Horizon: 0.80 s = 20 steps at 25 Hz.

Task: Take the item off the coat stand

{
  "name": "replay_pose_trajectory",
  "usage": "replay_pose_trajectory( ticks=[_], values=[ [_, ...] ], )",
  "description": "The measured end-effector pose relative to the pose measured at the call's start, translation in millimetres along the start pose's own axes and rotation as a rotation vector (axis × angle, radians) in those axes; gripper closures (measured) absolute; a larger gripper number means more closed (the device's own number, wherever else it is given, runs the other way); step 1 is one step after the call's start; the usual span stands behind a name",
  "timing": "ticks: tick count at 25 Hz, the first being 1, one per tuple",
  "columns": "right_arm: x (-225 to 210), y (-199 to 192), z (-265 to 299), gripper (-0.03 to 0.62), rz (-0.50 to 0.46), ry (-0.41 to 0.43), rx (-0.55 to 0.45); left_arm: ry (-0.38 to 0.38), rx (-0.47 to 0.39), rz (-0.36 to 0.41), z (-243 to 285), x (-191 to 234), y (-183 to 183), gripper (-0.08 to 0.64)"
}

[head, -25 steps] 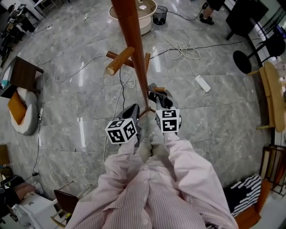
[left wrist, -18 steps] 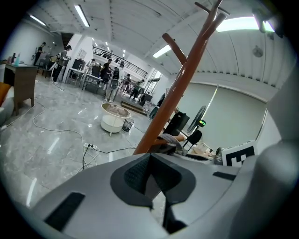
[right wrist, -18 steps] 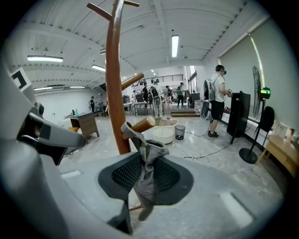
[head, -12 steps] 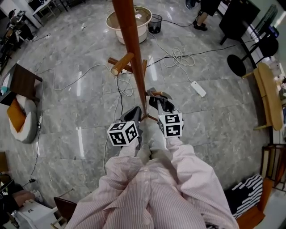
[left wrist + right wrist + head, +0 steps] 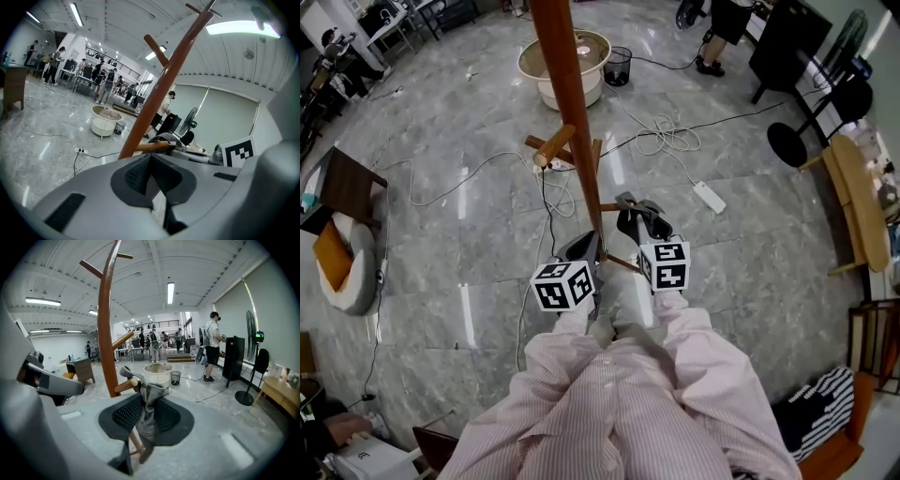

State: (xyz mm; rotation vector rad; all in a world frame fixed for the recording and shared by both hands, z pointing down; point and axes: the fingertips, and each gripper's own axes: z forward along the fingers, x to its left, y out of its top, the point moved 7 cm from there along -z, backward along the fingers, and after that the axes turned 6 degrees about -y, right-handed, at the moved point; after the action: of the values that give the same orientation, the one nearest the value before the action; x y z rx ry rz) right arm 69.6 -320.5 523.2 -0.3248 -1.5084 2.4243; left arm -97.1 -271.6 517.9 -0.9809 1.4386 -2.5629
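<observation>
The wooden coat stand's pole [image 5: 572,112] rises just ahead of both grippers. A grey cloth item [image 5: 636,208] hangs at the tip of a low peg [image 5: 608,207]. My right gripper [image 5: 632,217] is shut on this cloth; in the right gripper view the grey cloth item [image 5: 146,404] is pinched between the pads, draped over the peg's end [image 5: 124,384]. My left gripper [image 5: 583,249] sits left of the pole, shut with nothing in it. In the left gripper view the left gripper [image 5: 151,171] points past the pole [image 5: 159,93] toward the peg [image 5: 152,146].
A round white tub [image 5: 575,66] and black bin [image 5: 617,64] stand beyond the pole. Cables and a power strip [image 5: 709,196] lie on the marble floor. A fan base [image 5: 787,142] and wooden bench [image 5: 855,202] are at right, a brown cabinet [image 5: 342,176] at left. A person [image 5: 722,28] stands far back.
Both grippers sit slightly lower in the head view and the pole looks more upright. The right gripper keeps its hold on the grey cloth at the peg.
</observation>
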Motion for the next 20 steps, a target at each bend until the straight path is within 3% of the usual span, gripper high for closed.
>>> replay_pose_trajectory(
  ticks=[10, 20],
  values=[
    [-29, -3, -10, 0.517, 0.072, -0.031, -0.004, -0.048, 0.006, 0.038, 7, -15, 6, 0.558],
    [-47, 14, -38, 0.517, 0.159, 0.029, -0.080, -0.099, -0.016, 0.122, 2, -30, 19, 0.558]
  ],
)
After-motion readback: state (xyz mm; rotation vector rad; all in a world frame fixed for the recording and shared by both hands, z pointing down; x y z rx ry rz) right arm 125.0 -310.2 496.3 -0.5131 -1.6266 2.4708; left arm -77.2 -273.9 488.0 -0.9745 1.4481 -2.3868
